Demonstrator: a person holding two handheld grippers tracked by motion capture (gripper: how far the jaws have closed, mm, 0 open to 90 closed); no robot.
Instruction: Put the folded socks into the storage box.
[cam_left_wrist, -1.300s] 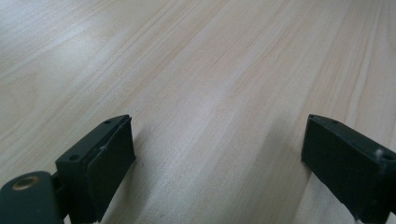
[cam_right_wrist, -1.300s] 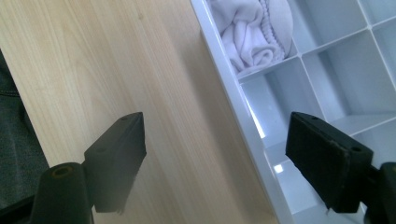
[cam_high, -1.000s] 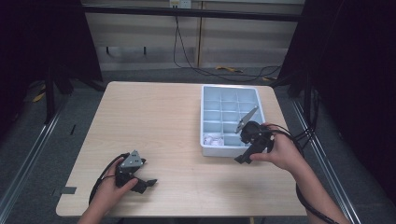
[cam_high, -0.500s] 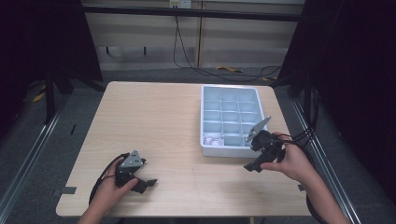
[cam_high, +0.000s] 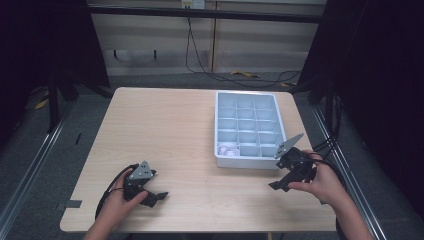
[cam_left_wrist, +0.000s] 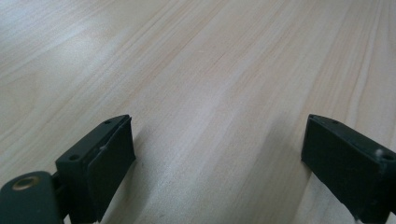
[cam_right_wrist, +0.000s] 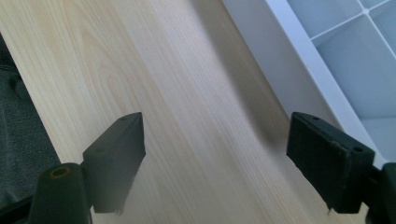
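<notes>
Here we see the white compartment tray (cam_high: 246, 161) at the table's (cam_high: 165, 130) far right, its long axis running away from us, small white pieces (cam_high: 228, 149) in its near-left cell. Our right gripper (cam_high: 280, 185), jaws spread and empty, hovers just beside its near edge; our left gripper (cam_high: 159, 196) sits released, well apart.

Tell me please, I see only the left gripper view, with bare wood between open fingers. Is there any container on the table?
Observer: Yes, a white compartment tray stands on the right side of the table.
Operator: Is something inside it?
Observer: Small white pieces lie in its near-left compartment.
Operator: Where is the right gripper?
Observer: The right gripper is just in front of the tray's near-right corner, fingers open, holding nothing.
</notes>
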